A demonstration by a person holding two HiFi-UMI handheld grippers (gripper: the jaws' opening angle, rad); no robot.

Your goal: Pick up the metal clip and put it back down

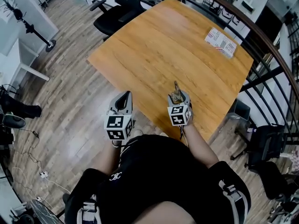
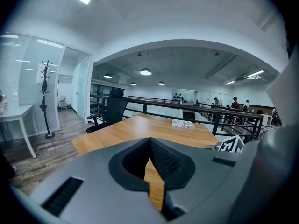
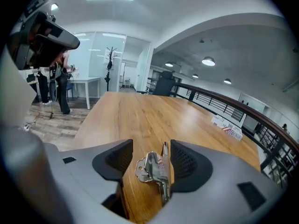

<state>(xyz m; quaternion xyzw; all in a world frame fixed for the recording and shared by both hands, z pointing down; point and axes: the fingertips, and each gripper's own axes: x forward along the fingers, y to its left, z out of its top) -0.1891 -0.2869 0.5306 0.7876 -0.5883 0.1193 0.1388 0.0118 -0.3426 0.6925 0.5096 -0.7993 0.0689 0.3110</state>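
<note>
The metal clip [image 3: 154, 169] is silver and stands on the wooden table [image 1: 163, 45] near its front edge, seen in the head view as a small metal clip [image 1: 176, 93]. My right gripper [image 3: 152, 149] is open around it: the clip sits close against the right jaw, with a clear gap to the left jaw. In the head view the right gripper [image 1: 178, 97] reaches over the table's near edge. My left gripper [image 1: 124, 100] hangs off the table's left side over the floor. Nothing is held in the left gripper [image 2: 149, 142], whose pads meet at the tip.
A flat printed box [image 1: 221, 42] lies at the table's far right corner. A black office chair [image 1: 119, 8] stands behind the table. A dark railing [image 1: 261, 45] runs along the right side. Wood floor [image 1: 60, 101] lies to the left.
</note>
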